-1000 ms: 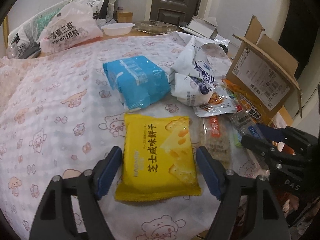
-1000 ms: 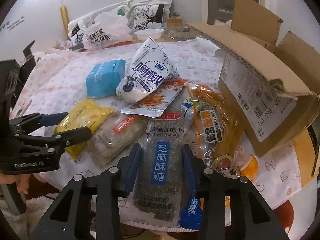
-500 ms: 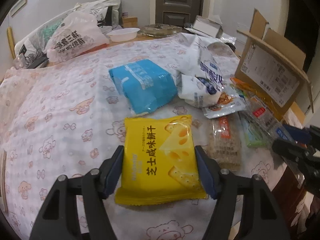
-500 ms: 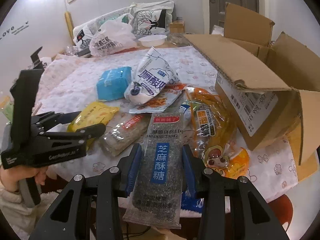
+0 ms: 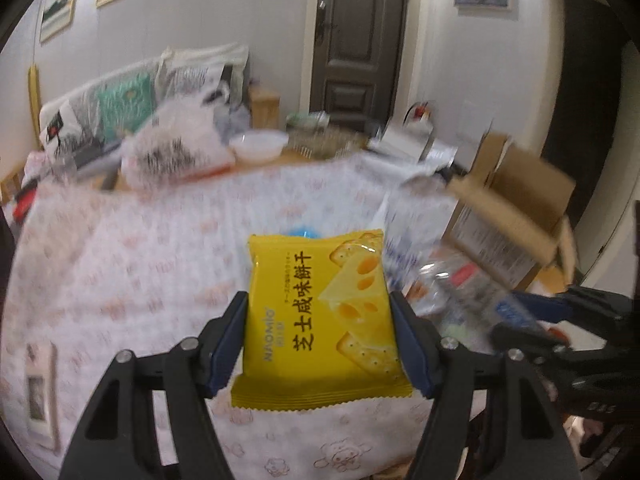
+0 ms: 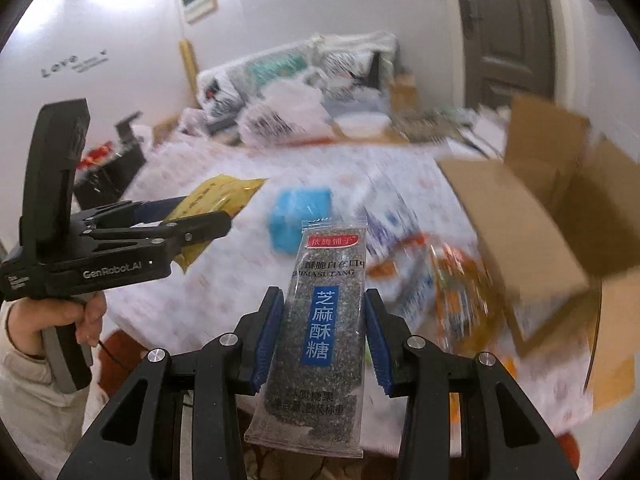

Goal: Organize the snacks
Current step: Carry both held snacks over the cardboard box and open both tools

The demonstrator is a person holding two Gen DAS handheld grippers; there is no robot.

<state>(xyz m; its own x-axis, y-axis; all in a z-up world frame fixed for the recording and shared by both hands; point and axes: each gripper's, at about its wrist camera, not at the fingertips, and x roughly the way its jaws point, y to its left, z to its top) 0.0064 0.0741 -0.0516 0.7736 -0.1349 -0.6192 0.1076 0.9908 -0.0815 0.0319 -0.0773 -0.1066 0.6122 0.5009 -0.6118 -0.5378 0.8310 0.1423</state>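
In the left wrist view my left gripper (image 5: 319, 338) is shut on a yellow cheese cracker packet (image 5: 320, 316), held flat above the table. My right gripper (image 6: 319, 336) is shut on a long clear sesame candy packet (image 6: 320, 336) with a blue label, also lifted off the table. The right wrist view shows the left gripper (image 6: 216, 220) from the side with the yellow packet (image 6: 212, 200) in its jaws. A blue packet (image 6: 300, 220), a white pouch (image 6: 394, 208) and orange snack bags (image 6: 460, 280) lie blurred on the table.
An open cardboard box (image 6: 532, 232) lies on its side at the table's right edge. White plastic bags (image 5: 176, 148) and a white bowl (image 5: 260, 146) stand at the far end. The patterned tablecloth (image 5: 132, 272) is bare on the left. A person's hand (image 6: 24, 328) holds the left gripper's handle.
The left gripper closed on the yellow packet. Both grippers rose, lifting the yellow packet and the sesame candy packet off the table, and both views tilted up toward the far wall.
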